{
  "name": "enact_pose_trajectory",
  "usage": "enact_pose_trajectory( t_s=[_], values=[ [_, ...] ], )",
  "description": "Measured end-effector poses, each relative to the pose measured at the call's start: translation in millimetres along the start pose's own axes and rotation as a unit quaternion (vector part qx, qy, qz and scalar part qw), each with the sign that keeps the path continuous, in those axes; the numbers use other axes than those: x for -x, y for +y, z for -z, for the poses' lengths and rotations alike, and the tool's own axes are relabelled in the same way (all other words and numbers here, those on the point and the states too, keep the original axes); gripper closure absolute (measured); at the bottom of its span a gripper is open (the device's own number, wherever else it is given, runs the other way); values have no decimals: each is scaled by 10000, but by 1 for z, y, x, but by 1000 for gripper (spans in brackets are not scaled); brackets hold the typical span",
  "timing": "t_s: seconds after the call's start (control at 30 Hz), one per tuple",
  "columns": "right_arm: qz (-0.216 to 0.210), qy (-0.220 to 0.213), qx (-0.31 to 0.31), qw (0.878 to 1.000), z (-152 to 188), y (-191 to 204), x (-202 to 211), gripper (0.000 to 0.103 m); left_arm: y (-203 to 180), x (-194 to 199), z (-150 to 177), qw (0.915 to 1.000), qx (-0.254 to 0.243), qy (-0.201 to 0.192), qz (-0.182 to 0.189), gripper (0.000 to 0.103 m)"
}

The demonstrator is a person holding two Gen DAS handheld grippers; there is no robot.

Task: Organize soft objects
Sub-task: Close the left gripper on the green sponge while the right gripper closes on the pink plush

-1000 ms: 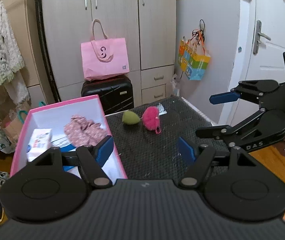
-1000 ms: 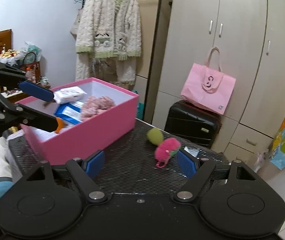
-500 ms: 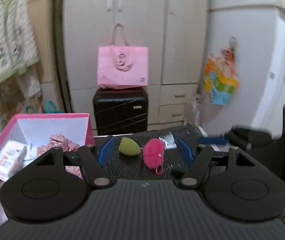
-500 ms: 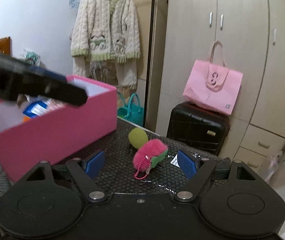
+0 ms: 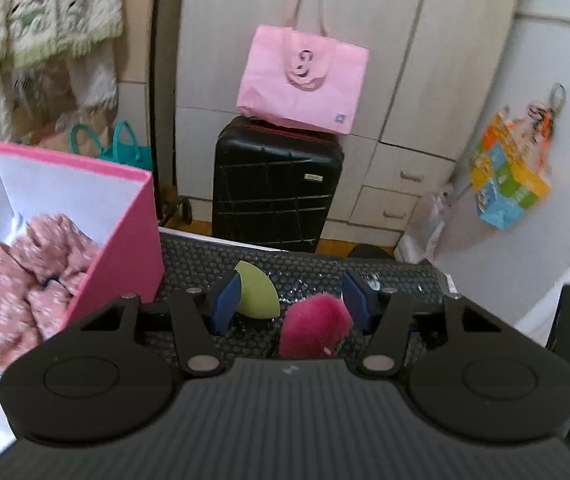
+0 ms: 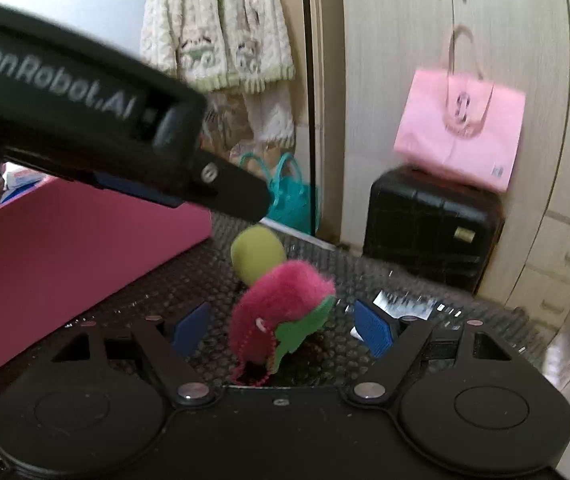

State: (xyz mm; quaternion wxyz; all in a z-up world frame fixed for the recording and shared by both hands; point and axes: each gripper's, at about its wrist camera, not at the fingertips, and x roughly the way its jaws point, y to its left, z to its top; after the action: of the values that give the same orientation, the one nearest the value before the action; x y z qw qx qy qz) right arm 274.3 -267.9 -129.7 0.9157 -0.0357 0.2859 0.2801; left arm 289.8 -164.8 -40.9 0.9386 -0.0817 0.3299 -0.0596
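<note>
A magenta fluffy pouch (image 5: 313, 330) (image 6: 281, 308) with a green leaf and bead chain lies on the black mat. A yellow-green sponge (image 5: 254, 294) (image 6: 257, 254) sits just beyond it. My left gripper (image 5: 291, 300) is open, with both objects between its blue pads. My right gripper (image 6: 285, 326) is open around the magenta pouch. The left gripper's body (image 6: 85, 120) crosses the upper left of the right wrist view. A pink box (image 5: 125, 220) (image 6: 65, 264) at the left holds a pink floral scrunchie (image 5: 25, 264).
A black suitcase (image 5: 277, 184) with a pink tote bag (image 5: 305, 80) on top stands behind the table before the wardrobe. A small paper tag (image 6: 403, 304) lies on the mat. A cream cardigan (image 6: 217, 24) hangs at the back left.
Both grippers have moved forward toward the pouch and sponge, which now sit between their pads. The left gripper swung right, away from the box, and now crosses the right wrist view closely.
</note>
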Motion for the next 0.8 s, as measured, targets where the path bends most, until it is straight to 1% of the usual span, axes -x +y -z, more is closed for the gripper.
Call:
enact_pose_trajectory(
  t_s=[0.03,0.1,0.17,0.27,0.37,0.4,0.47,0.6,0.67,0.8],
  values=[
    [-39,49,-44,10000,0,-1,-3,25,0,-4,0,9999,45,-17,-99,48],
    [-86,109,-54,9999,2,-1,-8,34,1,-12,0,9995,172,-72,-263,48],
    [-74,132,-82,9999,2,-2,-10,55,5,-18,1,9983,389,-94,-429,50],
    [-132,128,-219,9996,4,-5,-7,57,6,-26,0,9967,529,-132,-605,51],
    [-154,172,-332,9992,7,-6,-3,58,4,-32,1,9956,487,-171,-784,53],
    [-146,169,-357,9991,8,-6,-1,58,3,-36,2,9956,456,-130,-809,53],
    [-53,143,-436,9989,8,-8,4,58,2,-43,4,9955,401,10,-862,53],
    [118,99,-458,9988,11,-13,12,58,5,-57,8,9926,458,54,-1124,53],
    [137,89,-456,9988,13,-15,14,58,7,-61,11,9915,497,20,-1200,53],
    [76,54,-533,9985,18,-17,15,58,4,-67,17,9911,483,-183,-1231,53]
  ],
)
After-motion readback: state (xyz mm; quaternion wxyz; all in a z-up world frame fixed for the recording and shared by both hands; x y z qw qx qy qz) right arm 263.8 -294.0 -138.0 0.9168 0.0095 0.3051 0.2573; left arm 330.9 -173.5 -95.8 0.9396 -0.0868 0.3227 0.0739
